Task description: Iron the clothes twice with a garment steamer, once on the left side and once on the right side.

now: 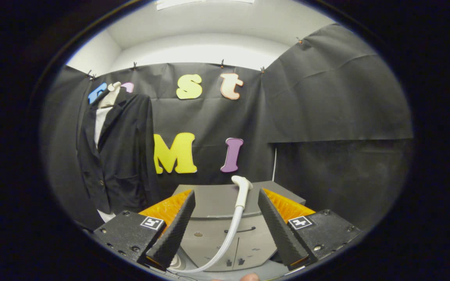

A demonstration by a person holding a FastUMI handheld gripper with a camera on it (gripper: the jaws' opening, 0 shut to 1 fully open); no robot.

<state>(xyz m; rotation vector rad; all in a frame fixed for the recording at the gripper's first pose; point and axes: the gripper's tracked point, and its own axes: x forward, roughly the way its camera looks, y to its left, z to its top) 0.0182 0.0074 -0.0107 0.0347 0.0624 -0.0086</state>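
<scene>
Black cloth walls close off the booth on every side, and nearest the camera the gripper (225,230) has its two fingers spread wide with nothing held between them. A fingertip of the person (249,277) holding the rig peeks in just below them. Between the fingers and a little ahead stands a grey cabinet-like steamer base (213,234), its flat top serving as a small worktop. The white steamer head (242,192) rests upright on it, nozzle hooked at the top, its long axis running nearly vertical, and it sits slightly toward the right finger instead of dead centre. From its lower end the white hose (225,242) curves down and toward the left finger, ending near the foot of the base. Well beyond and off to the left of the left finger, a dark suit jacket (117,156) hangs over a white shirt on a hanger against the back wall. The handle looks to be the first thing to take: a straight advance with a slight shift rightward should bring the upright handle between the open fingers, and closing across its narrow width seems the natural grip before swinging left toward the jacket.
</scene>
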